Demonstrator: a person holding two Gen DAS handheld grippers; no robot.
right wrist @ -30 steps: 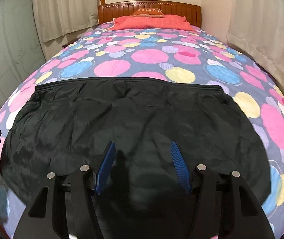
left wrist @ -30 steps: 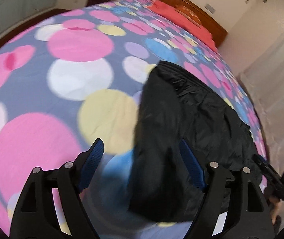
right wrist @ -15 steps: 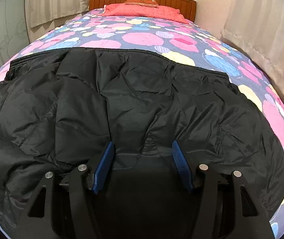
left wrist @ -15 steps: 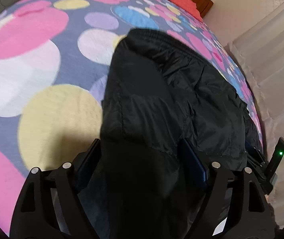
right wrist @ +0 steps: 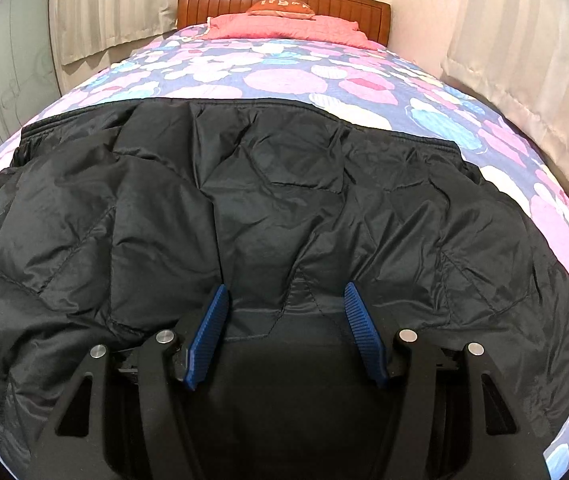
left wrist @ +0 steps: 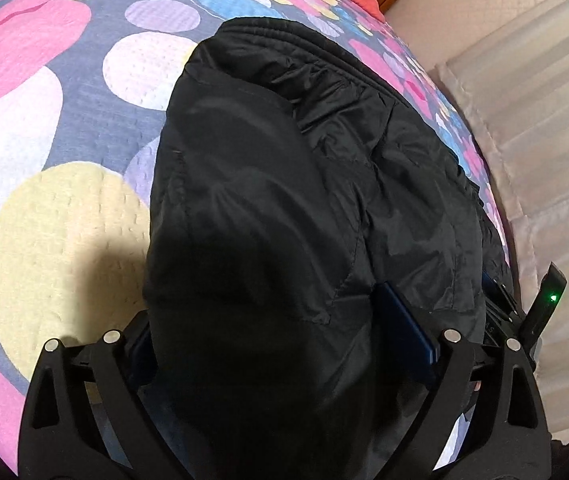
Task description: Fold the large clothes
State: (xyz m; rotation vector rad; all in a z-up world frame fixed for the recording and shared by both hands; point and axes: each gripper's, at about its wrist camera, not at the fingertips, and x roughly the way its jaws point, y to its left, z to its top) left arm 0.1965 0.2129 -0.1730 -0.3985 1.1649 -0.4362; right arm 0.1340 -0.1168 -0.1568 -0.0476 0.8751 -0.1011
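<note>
A black quilted jacket [right wrist: 284,184] lies spread across the near part of the bed, with its left side turned over onto the middle. My left gripper [left wrist: 264,304] is low over that turned side. Its jaws are opening, and a thick bulge of jacket [left wrist: 260,216] fills the gap and hides the left pad. The right pad [left wrist: 404,320] shows free beside the cloth. My right gripper [right wrist: 286,288] stands open at the jacket's near edge, with a flat panel of cloth between its blue pads [right wrist: 208,332], whose ribbed faces show bare.
The bedspread [right wrist: 284,80] is blue-grey with big pink, yellow and white circles. A red pillow [right wrist: 280,26] and a wooden headboard [right wrist: 284,0] are at the far end. Curtains [right wrist: 524,60] hang along the right side. The right gripper's body [left wrist: 500,304] with a green light shows past the jacket.
The jacket's left side has come over onto the middle. My left gripper has sunk onto it and its jaws stand wider. The right gripper has dropped closer to the jacket.
</note>
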